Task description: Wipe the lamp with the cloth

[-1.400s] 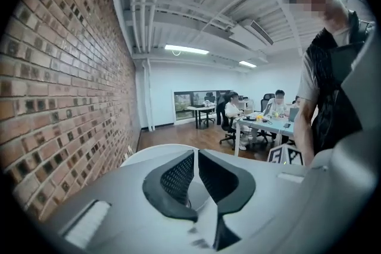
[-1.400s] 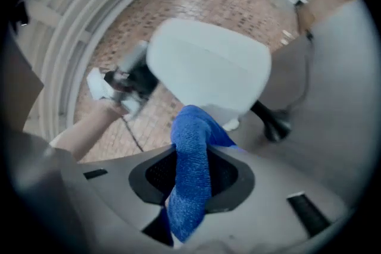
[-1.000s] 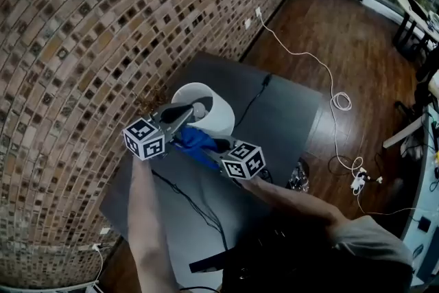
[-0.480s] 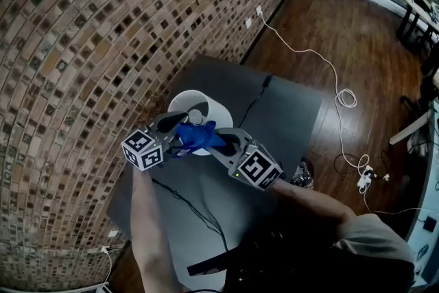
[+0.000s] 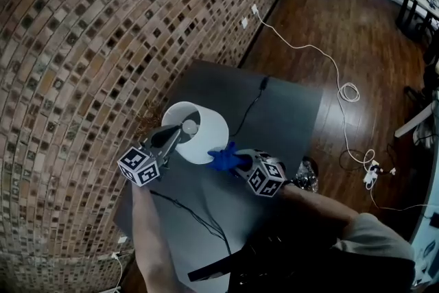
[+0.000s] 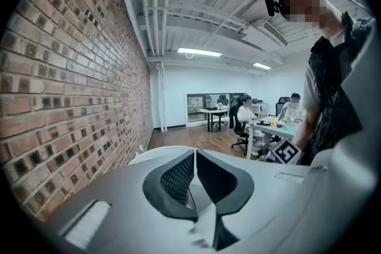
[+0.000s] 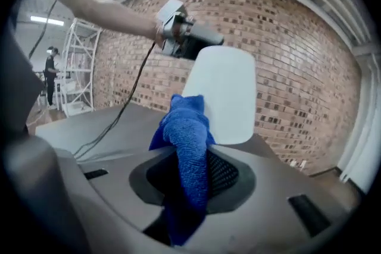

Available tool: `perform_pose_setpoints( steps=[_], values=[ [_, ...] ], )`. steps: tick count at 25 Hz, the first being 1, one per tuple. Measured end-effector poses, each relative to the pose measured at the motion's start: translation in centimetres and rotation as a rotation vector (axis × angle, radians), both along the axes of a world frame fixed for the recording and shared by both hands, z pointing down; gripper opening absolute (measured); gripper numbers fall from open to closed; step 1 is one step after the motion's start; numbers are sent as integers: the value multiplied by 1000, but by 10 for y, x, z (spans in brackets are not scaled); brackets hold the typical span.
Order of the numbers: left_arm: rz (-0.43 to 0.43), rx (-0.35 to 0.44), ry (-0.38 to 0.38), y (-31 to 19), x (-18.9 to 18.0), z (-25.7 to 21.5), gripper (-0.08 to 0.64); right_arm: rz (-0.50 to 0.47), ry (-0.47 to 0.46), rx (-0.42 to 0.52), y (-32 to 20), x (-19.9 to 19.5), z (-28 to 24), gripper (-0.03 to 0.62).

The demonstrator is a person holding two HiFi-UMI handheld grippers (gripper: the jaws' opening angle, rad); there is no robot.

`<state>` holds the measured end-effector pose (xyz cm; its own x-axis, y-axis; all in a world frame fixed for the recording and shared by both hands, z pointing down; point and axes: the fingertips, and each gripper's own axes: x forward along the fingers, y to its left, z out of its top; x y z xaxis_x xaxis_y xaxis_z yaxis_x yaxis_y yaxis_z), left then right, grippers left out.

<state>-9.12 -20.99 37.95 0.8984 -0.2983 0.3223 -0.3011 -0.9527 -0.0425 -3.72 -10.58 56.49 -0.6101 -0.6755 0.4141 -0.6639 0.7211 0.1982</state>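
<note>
Right gripper [image 5: 234, 160] dropped to lamp [image 5: 203, 142] side, jaws pinching cloth [image 5: 221, 159]; left gripper [image 5: 178, 134] jaws pinch rim.

White lamp [image 5: 200, 142] standing on dark table [image 5: 288, 113]; bunched blue cloth [image 5: 223, 159] against shade's side.

lamp [image 5: 204, 141] base hidden, cloth [image 5: 223, 160] partly covered

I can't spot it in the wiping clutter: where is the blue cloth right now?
Head view, centre: the blue cloth is clamped in the right gripper, at the lower right side of the white lamp shade, opposite the left gripper.
</note>
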Motion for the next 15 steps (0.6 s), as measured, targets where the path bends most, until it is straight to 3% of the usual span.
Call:
perform_pose_setpoints(
  steps=[2,4,6,8,11,15],
  values=[
    [-6,2,5,-1,-1,-1,9,27,-192,75,-7,15,-63,104],
    [-17,0,13,-3,-1,-2,8,34,-346,226,-17,25,-139,104],
    [-26,-2,14,-4,-1,-3,8,26,-386,349,-26,24,-184,104],
    [-30,-4,2,-4,-1,-2,8,14,-342,381,-37,11,-178,104],
    [-35,-5,-17,-2,-2,-1,9,1,-253,253,-41,-4,-101,104],
    [-40,9,-33,-1,-1,0,9,81,-231,-76,-26,18,18,104]
  ],
)
